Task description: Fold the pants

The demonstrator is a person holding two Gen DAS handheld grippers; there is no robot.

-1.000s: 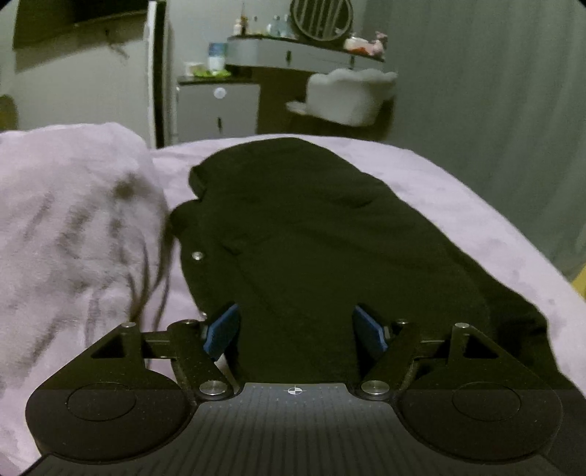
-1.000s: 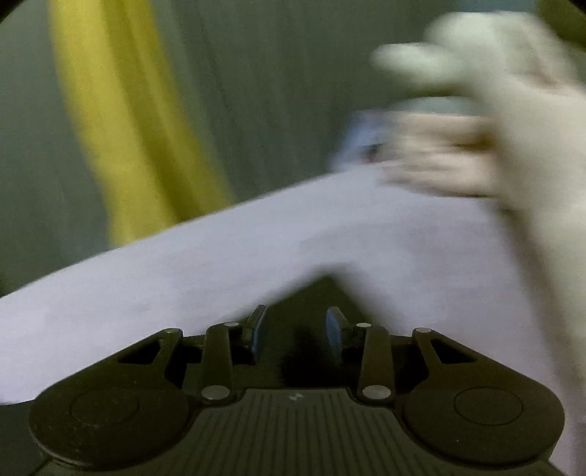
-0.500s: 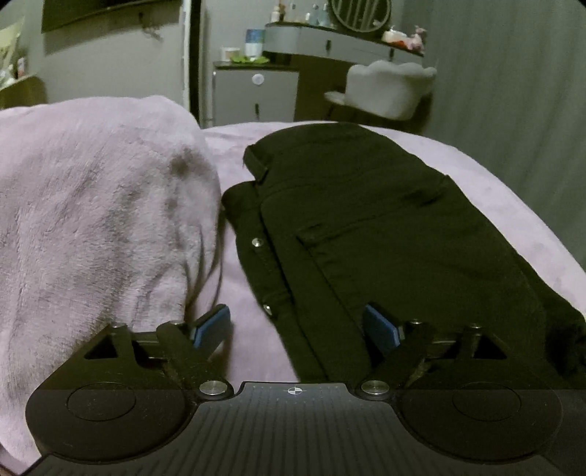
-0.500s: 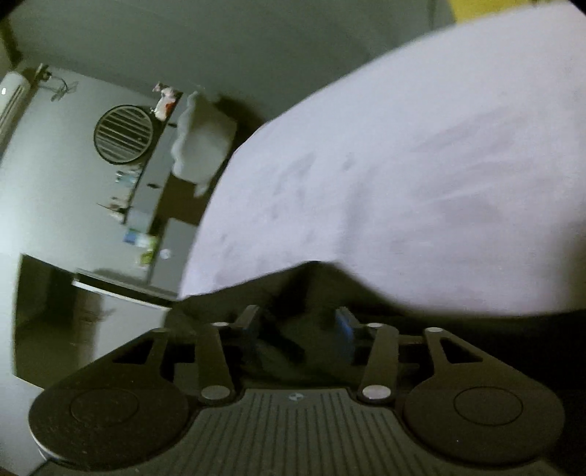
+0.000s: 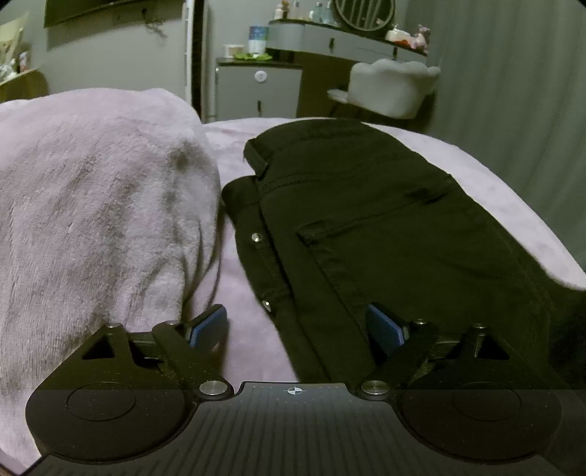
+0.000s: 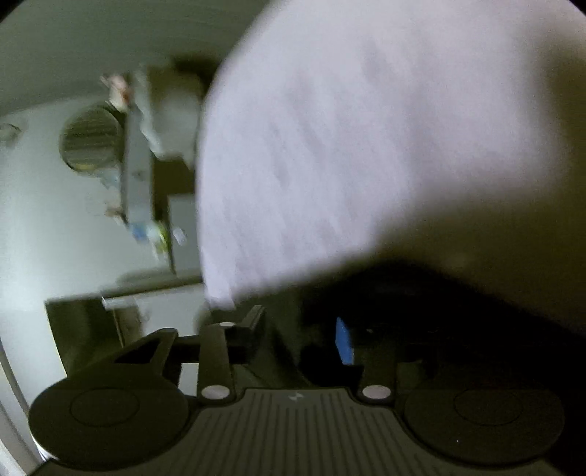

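Observation:
Black pants [image 5: 366, 219] lie on the lilac bed cover [image 5: 494, 190], waistband with metal buttons toward the left. My left gripper [image 5: 296, 326] is open just above the near waistband edge, its blue pads wide apart and holding nothing. In the blurred right wrist view, my right gripper [image 6: 300, 329] is tilted sideways with black pants fabric [image 6: 421, 300] between its fingers; the jaws stand partly apart, and the grip is not clear.
A bunched lilac blanket [image 5: 91, 219] rises at the left, beside the pants. Behind the bed stand a grey cabinet [image 5: 260, 88], a dresser with a round mirror [image 5: 366, 11] and a white chair [image 5: 392, 88]. A grey curtain [image 5: 512, 91] hangs at the right.
The left gripper drew back and left, showing the waistband and buttons. The right gripper swung and rolled sideways with black fabric between its fingers.

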